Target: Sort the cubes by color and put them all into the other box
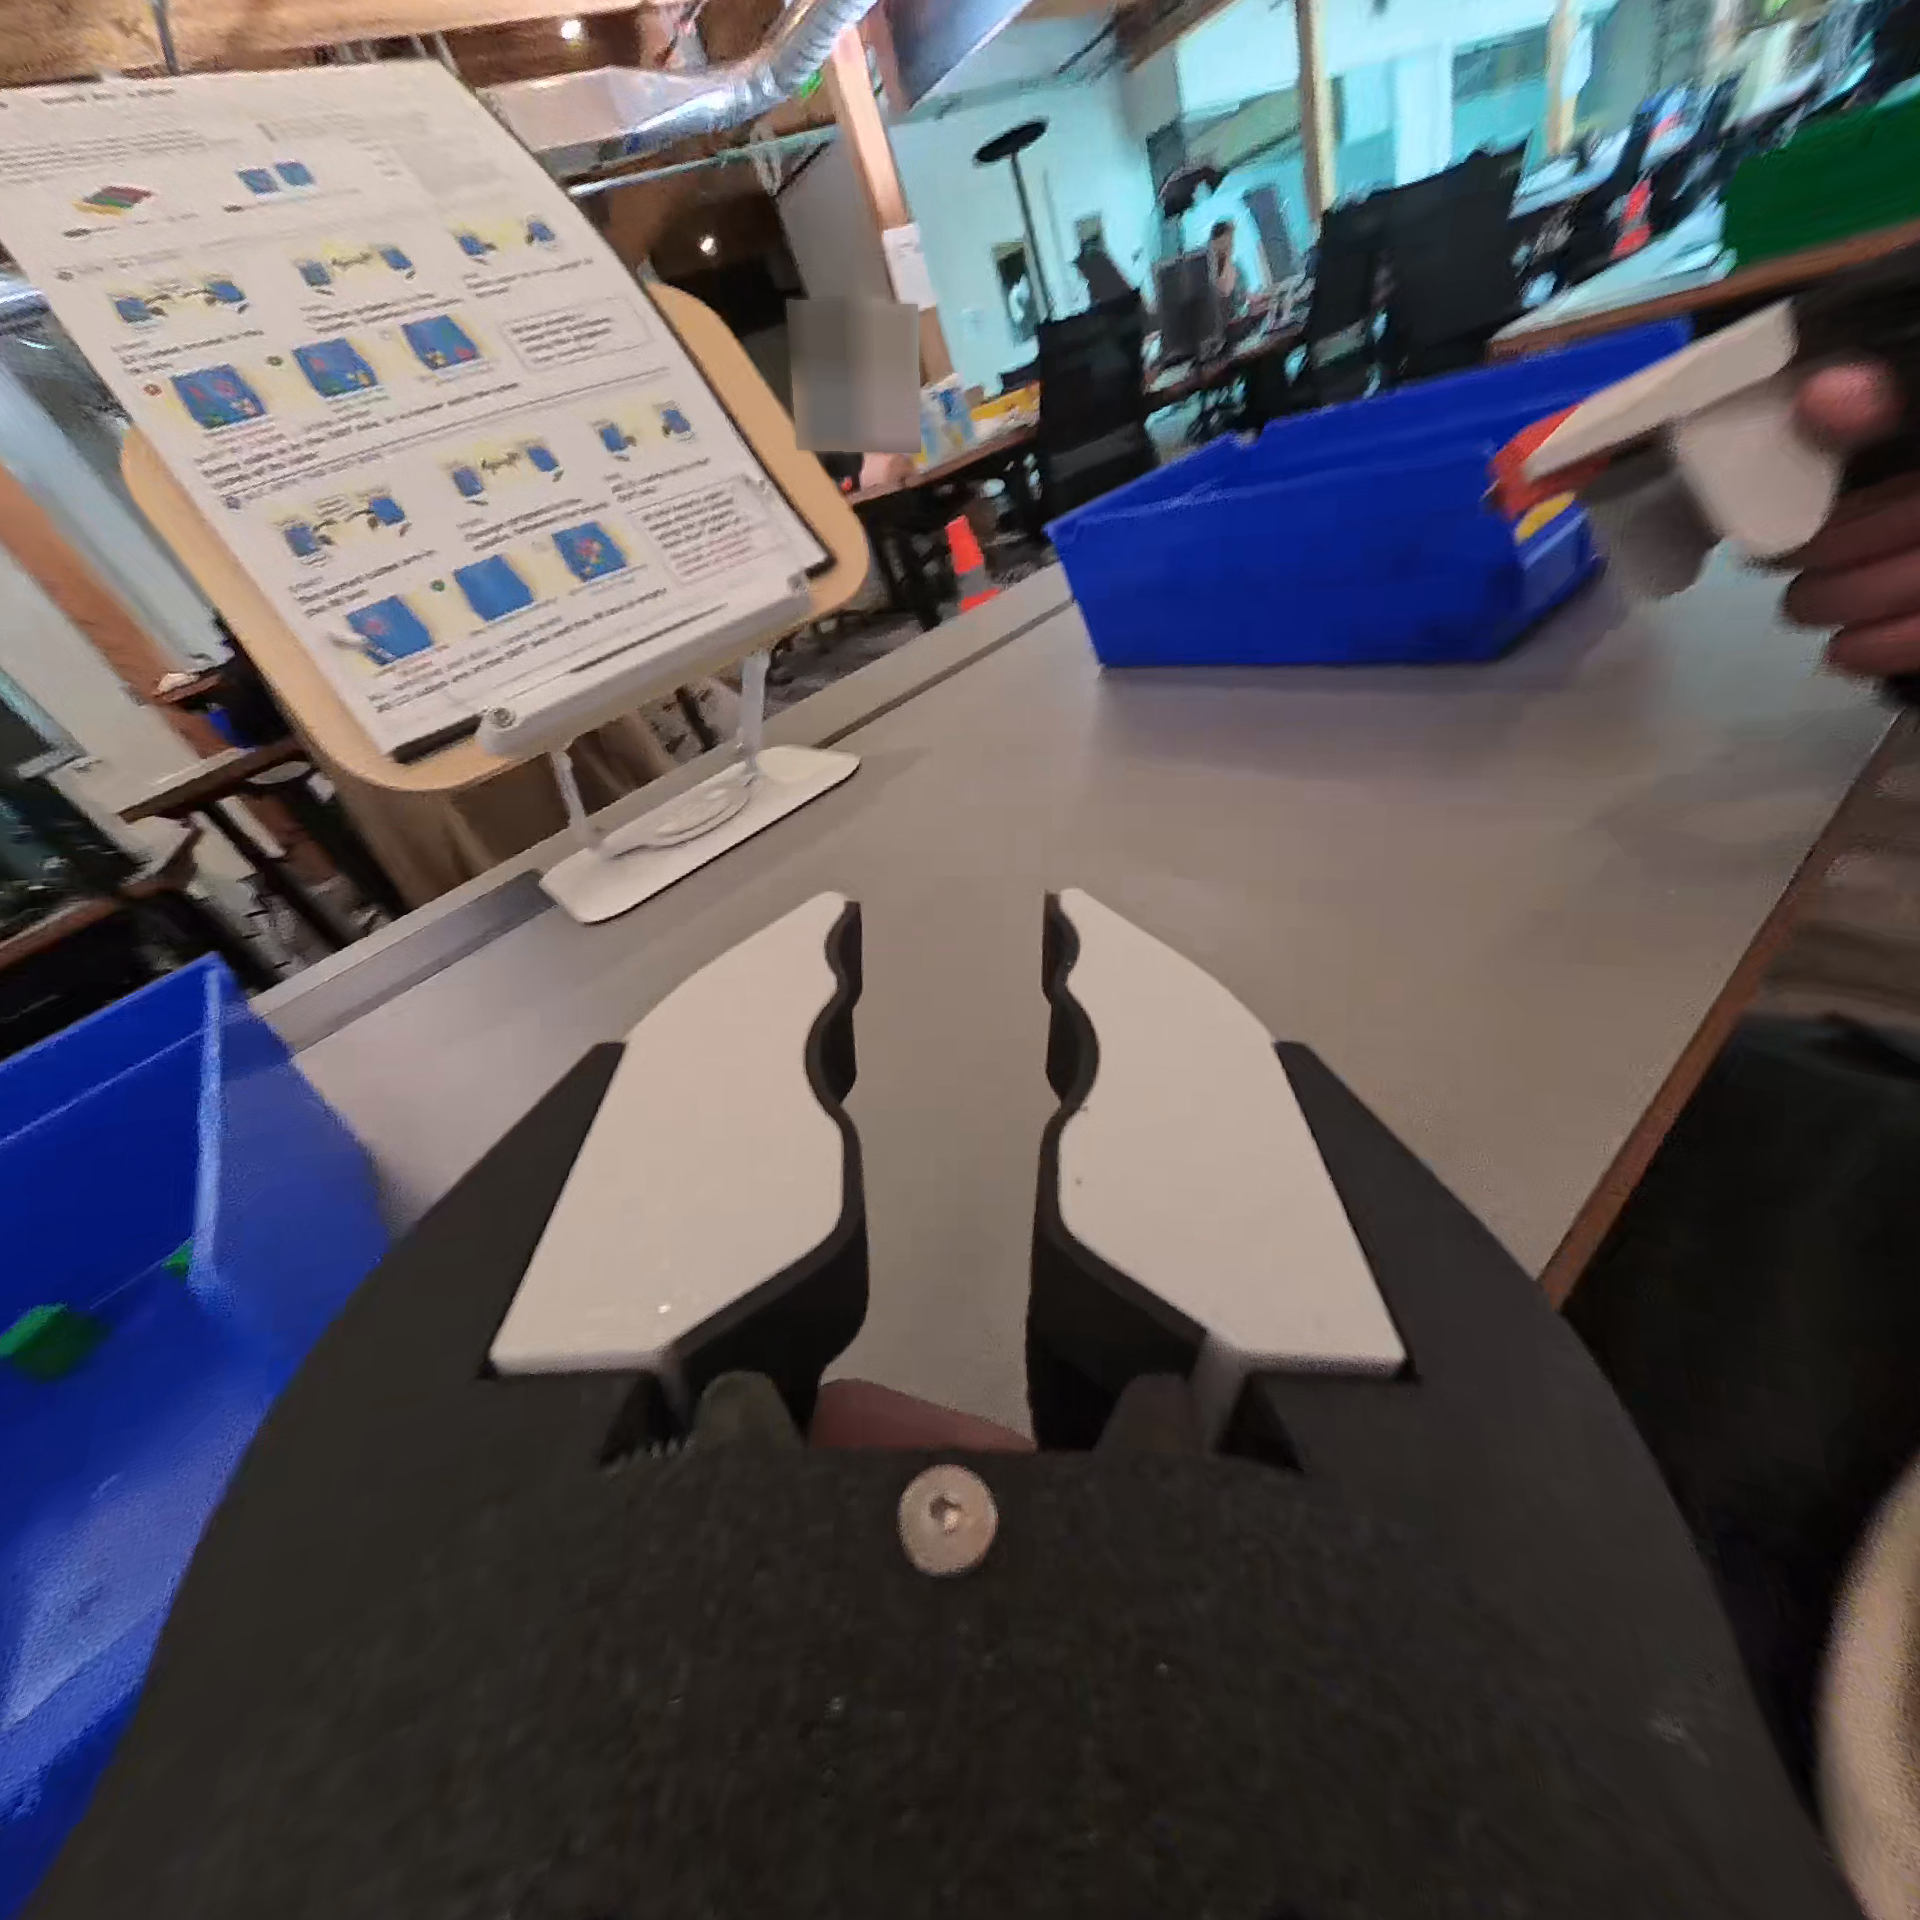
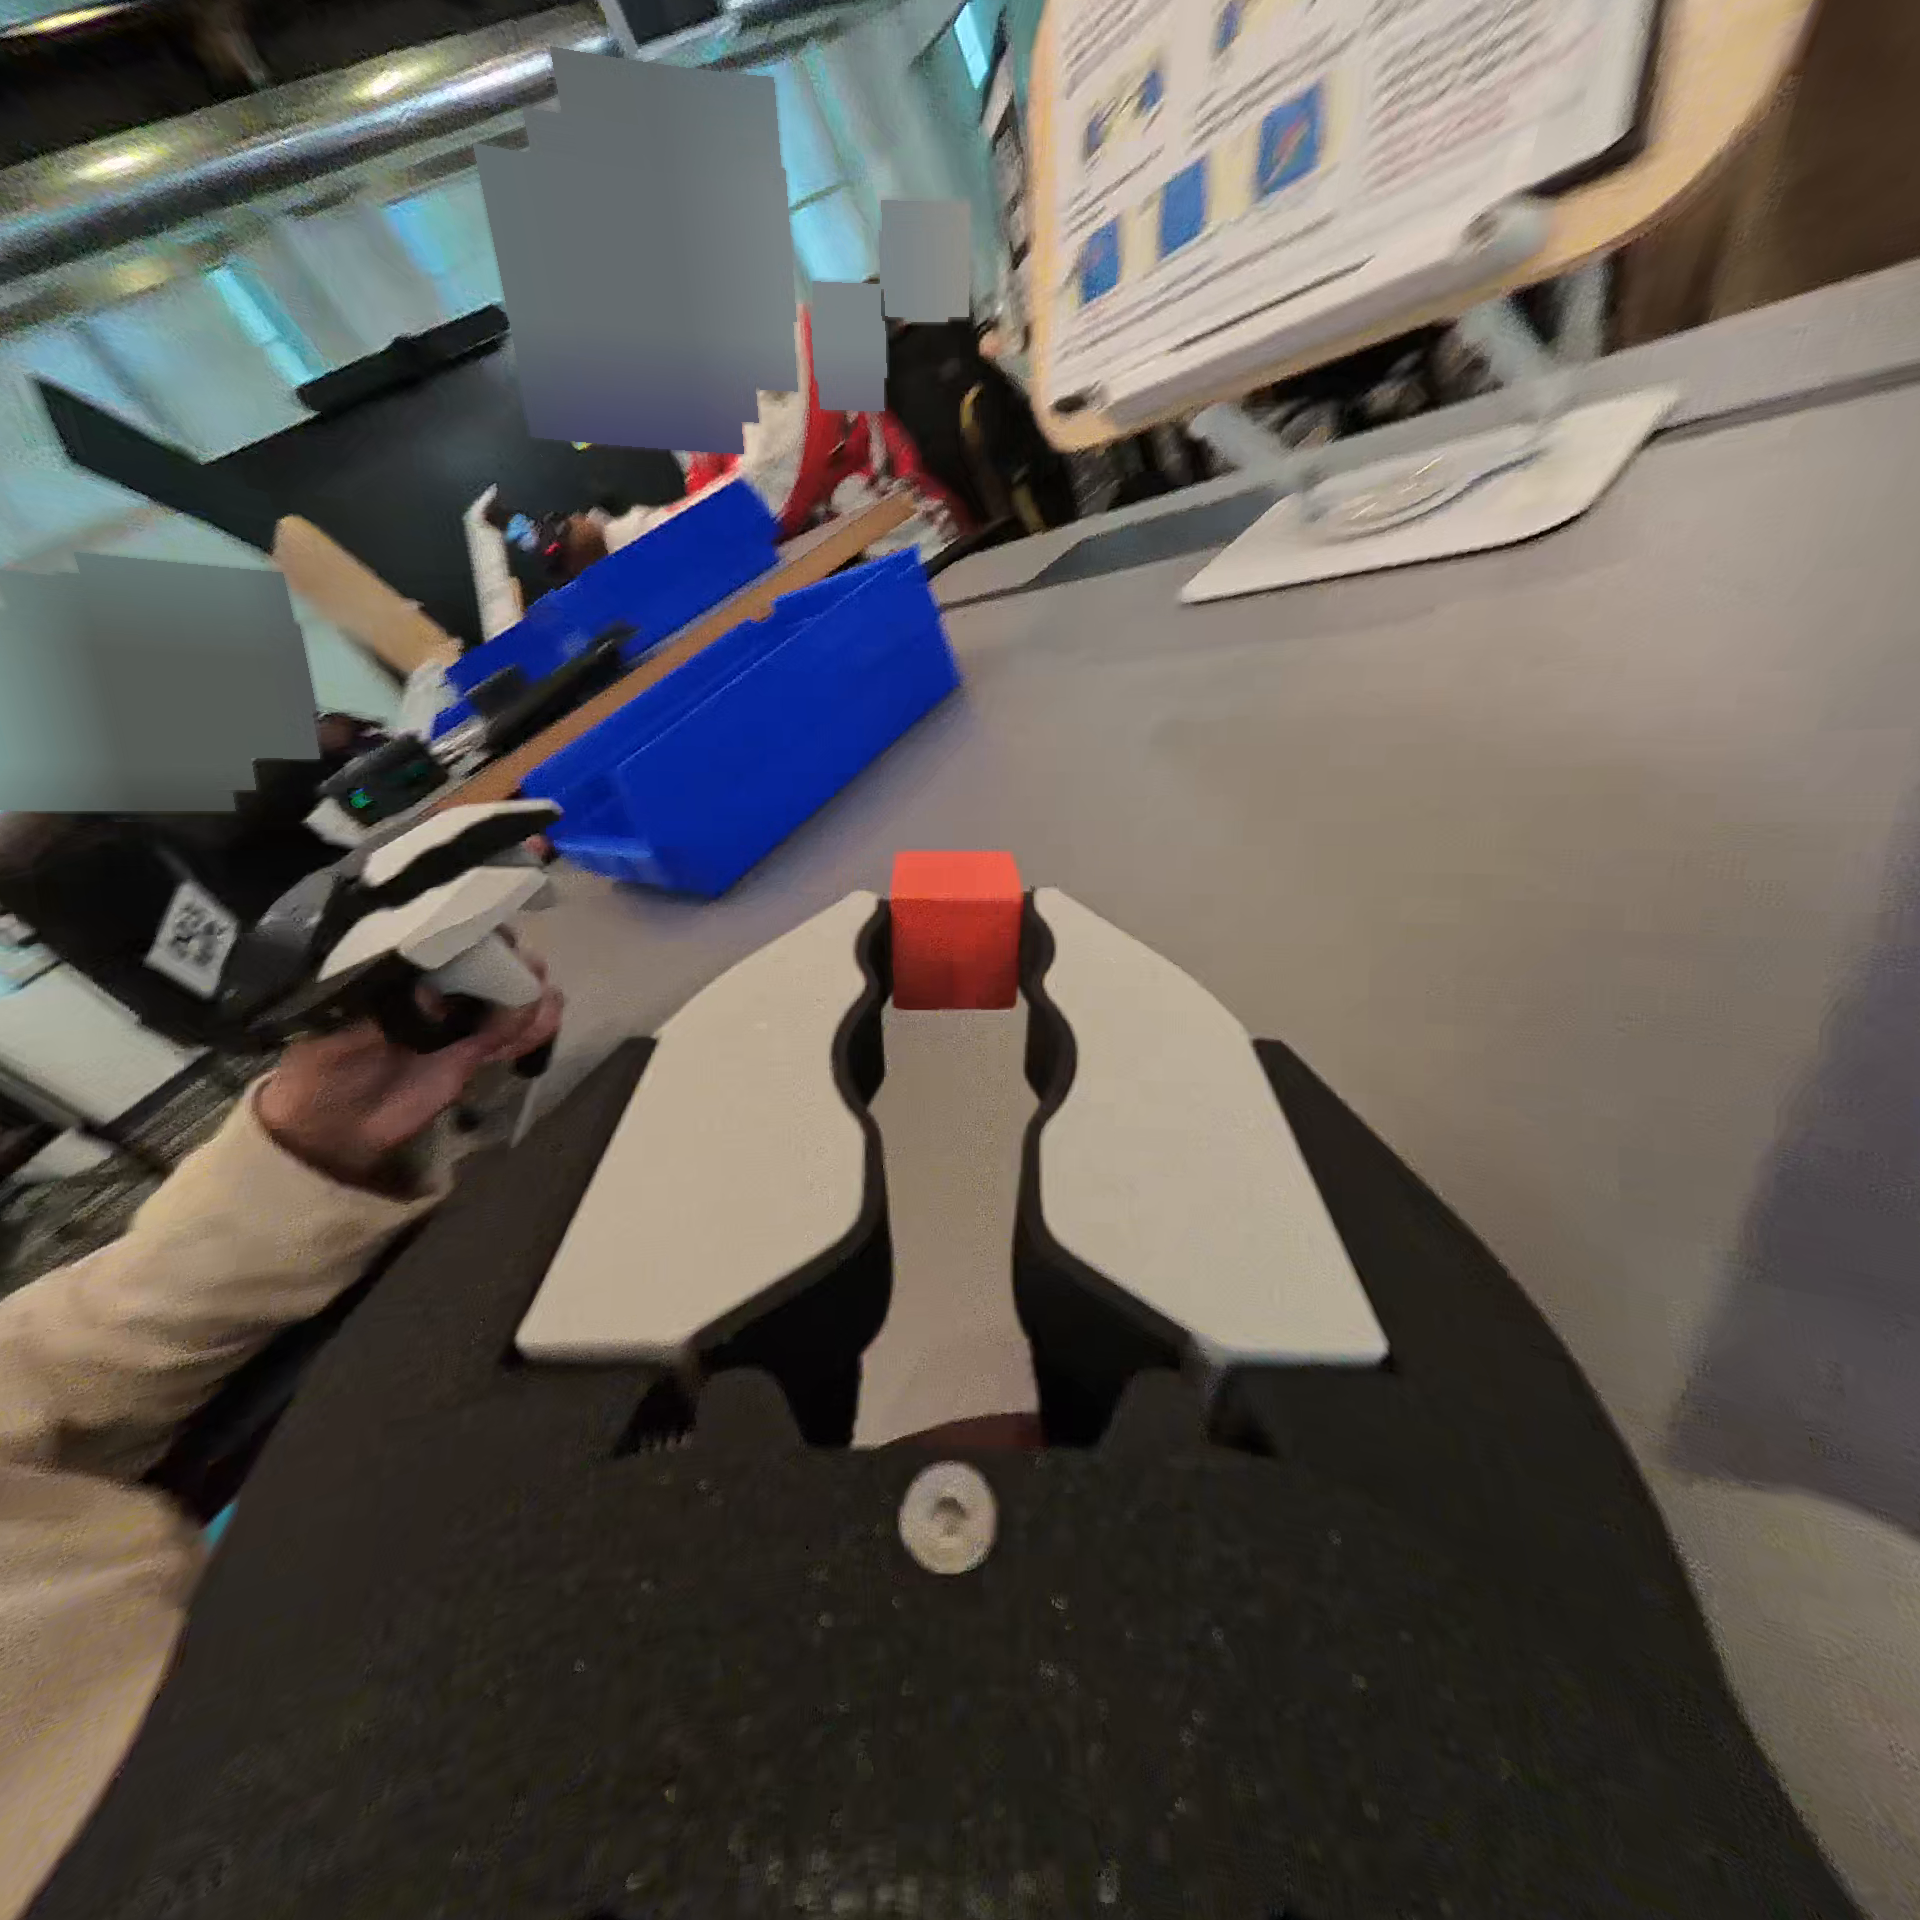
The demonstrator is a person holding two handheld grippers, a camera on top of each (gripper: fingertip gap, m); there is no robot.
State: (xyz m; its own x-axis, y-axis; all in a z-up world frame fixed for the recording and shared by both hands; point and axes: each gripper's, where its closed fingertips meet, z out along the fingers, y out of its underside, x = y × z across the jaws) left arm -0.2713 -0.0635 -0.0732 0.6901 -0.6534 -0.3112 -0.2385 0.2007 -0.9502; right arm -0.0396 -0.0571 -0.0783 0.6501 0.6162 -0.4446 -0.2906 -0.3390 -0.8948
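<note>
Left wrist view: the left claw [image 1: 951, 925] hangs above the grey desk [image 1: 1299, 862] with its two white fingers parted and only bare desk showing through the gap. At the lower left edge stands a blue box [image 1: 156, 1164] with an inner divider; a green cube [image 1: 47, 1340] lies on its floor, and a second bit of green shows just by the divider. Farther off to the right a second blue box [image 1: 1288, 561] sits on the desk. Over its right end the right claw [image 1: 1538, 468] is held in a person's hand [image 1: 1860, 551], with something red at its tips and a patch of yellow just below; blur hides more. A printed instruction sheet [image 1: 384, 384] leans on a white stand at the back left of the desk.

Right wrist view: the right claw [image 2: 954, 914] is closed on a red cube [image 2: 954, 930], pinched between the fingertips and held above the desk [image 2: 1403, 810]. Beyond it, to the left, a blue box [image 2: 769, 727] rests near the desk's edge. At the left, the left claw [image 2: 520, 852] is gripped by a hand [image 2: 405, 1081] in a cream sleeve [image 2: 135, 1299], fingers slightly apart and empty. The instruction sheet [image 2: 1309, 177] stands at the upper right.
</note>
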